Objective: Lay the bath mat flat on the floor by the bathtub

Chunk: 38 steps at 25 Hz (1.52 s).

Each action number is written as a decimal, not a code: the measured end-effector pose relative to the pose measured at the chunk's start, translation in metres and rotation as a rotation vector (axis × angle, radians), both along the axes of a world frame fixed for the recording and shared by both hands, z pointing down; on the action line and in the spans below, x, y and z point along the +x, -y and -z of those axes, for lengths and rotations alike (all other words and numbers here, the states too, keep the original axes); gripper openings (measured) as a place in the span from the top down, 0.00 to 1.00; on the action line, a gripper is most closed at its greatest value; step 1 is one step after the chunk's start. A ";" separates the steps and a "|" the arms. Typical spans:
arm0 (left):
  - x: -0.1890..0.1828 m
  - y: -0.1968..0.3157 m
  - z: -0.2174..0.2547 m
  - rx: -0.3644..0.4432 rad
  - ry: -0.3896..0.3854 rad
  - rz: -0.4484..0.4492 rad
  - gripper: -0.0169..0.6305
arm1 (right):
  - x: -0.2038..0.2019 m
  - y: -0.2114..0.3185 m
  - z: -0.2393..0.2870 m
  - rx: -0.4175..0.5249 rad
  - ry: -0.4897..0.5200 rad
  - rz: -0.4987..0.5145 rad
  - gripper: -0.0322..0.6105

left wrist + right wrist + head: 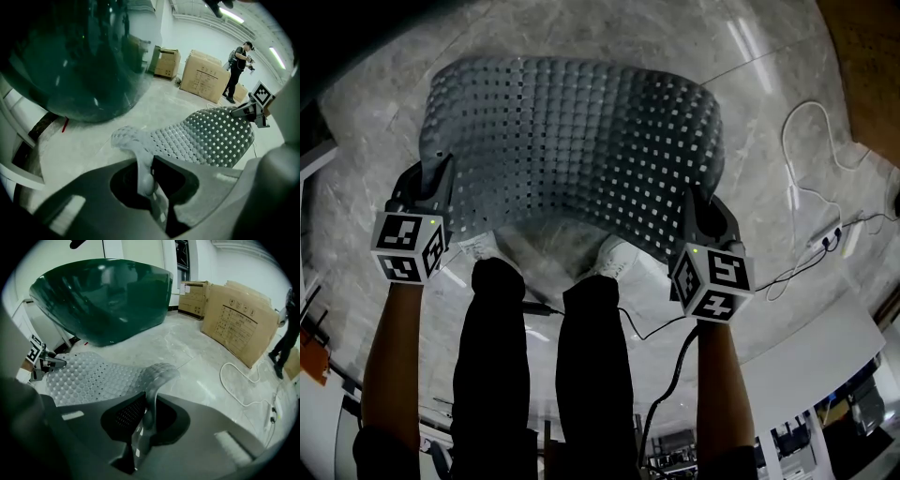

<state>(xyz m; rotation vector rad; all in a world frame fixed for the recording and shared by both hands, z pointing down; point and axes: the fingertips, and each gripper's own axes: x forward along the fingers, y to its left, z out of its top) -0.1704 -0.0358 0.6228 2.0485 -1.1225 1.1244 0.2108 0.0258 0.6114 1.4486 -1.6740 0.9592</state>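
Observation:
A grey, translucent bath mat (572,141) with rows of small holes hangs stretched between my two grippers above the marble floor (750,103). My left gripper (441,183) is shut on the mat's near left corner. In the left gripper view the mat's (206,138) edge is pinched between that gripper's (146,180) jaws. The right gripper (698,214) is shut on the near right corner, and the mat (98,376) runs up out of the right gripper's (143,420) jaws. A dark green bathtub (103,296) stands just beyond the mat.
A person's two legs (544,375) and white shoes stand under the mat's near edge. A white cable (806,159) and power strip lie on the floor at the right. Cardboard boxes (239,319) stand by the wall, and another person (236,70) stands near them.

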 end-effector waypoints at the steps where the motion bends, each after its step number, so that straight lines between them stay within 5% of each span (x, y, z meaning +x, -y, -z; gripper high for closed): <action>1: -0.002 0.000 -0.002 -0.002 0.001 0.003 0.93 | 0.000 -0.002 -0.002 -0.013 0.000 -0.004 0.87; 38: -0.047 0.006 -0.082 -0.017 0.107 0.030 0.93 | 0.057 -0.034 -0.096 -0.132 -0.061 -0.139 0.86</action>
